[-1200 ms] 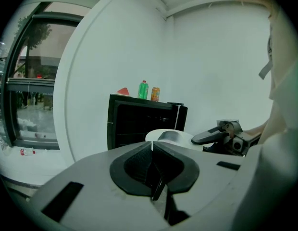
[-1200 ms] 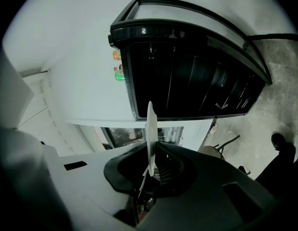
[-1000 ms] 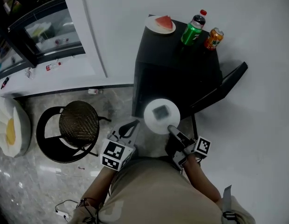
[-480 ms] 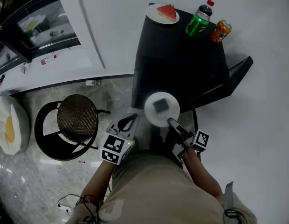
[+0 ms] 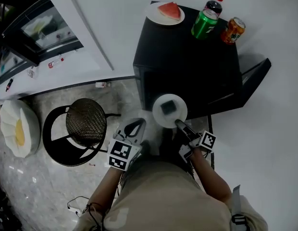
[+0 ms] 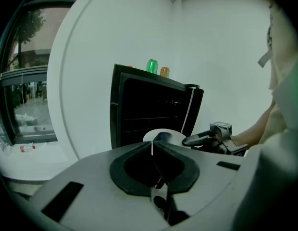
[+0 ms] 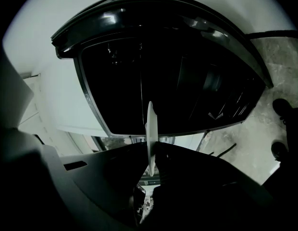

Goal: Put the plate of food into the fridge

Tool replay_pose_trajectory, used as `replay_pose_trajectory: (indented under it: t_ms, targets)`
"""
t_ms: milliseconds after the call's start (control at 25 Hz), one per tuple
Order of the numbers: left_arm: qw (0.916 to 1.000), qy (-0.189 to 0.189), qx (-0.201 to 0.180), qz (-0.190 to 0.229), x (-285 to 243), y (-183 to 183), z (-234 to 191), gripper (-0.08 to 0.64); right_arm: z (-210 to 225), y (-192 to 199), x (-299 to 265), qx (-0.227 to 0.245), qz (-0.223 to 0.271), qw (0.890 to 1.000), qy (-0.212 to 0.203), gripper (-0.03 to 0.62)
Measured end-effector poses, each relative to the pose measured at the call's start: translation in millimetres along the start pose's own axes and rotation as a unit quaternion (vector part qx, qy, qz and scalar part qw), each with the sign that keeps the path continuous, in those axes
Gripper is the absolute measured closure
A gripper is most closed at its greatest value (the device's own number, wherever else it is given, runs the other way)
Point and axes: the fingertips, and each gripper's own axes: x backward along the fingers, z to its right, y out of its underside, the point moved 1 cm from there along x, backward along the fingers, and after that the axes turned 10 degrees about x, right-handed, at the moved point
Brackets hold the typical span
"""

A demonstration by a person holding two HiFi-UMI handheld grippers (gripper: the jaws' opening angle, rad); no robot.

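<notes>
Right tool: the right tool (image 7: pixel 150 150) is pinching the rim of the plate of food (image 5: pixel 169 110), which shows edge-on between its jaws.
Left tool: the left tool (image 6: pixel 152 147) has its jaws pressed together on nothing; it hangs just left of the plate.
Plate's place: in the air before the open front of the fridge (image 5: pixel 187 61), outside the cabinet.
Done: the plate is in hand, and the door (image 5: pixel 254 78) appears swung out to the right.
Left to do: carry the plate inside, rest it on a shelf, let go.
Fridge top: watermelon plate (image 5: pixel 165 12) at the far left corner; green bottle (image 5: pixel 205 20) and orange can (image 5: pixel 234 30) along the far edge.
Hard to make out: the food reads only as a dark square; the fridge interior is black, so free shelf room cannot be judged.
</notes>
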Motion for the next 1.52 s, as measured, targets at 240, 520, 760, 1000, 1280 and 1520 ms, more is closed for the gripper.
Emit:
replay_pose_trajectory:
  t_ms: [240, 520, 760, 1000, 1280, 1520]
  targets:
    - [0.9998, 0.004, -0.006, -0.016, -20.2, 3.6, 6.7, 0.545, 18.2, -10.6, -11.8, 0.003, -0.005, 1.000, 0.011, 0.561]
    - [0.9994, 0.006, -0.009, -0.032, -38.3, 9.1, 7.7, 0.545, 40.4, -18.5, -24.4, 0.011, -0.010, 0.999, 0.028, 0.561]
    - [0.9988, 0.004, -0.009, -0.047, -42.6, 15.0, 6.2, 0.545, 61.4, -24.5, -33.2, -0.001, -0.002, 0.999, 0.039, 0.561]
    - [0.9978, 0.007, -0.010, -0.065, -52.9, 25.1, 4.6, 0.545, 82.4, -33.1, -44.0, -0.008, 0.005, 0.999, 0.052, 0.561]
    - [0.9968, 0.014, -0.016, -0.077, -74.8, 29.8, 4.4, 0.545, 102.2, -38.2, -58.2, -0.006, -0.002, 0.998, 0.069, 0.561]
    - [0.9951, 0.018, -0.027, -0.094, -94.6, 44.5, 1.5, 0.546, 114.0, -41.3, -64.9, -0.006, -0.010, 0.996, 0.088, 0.561]
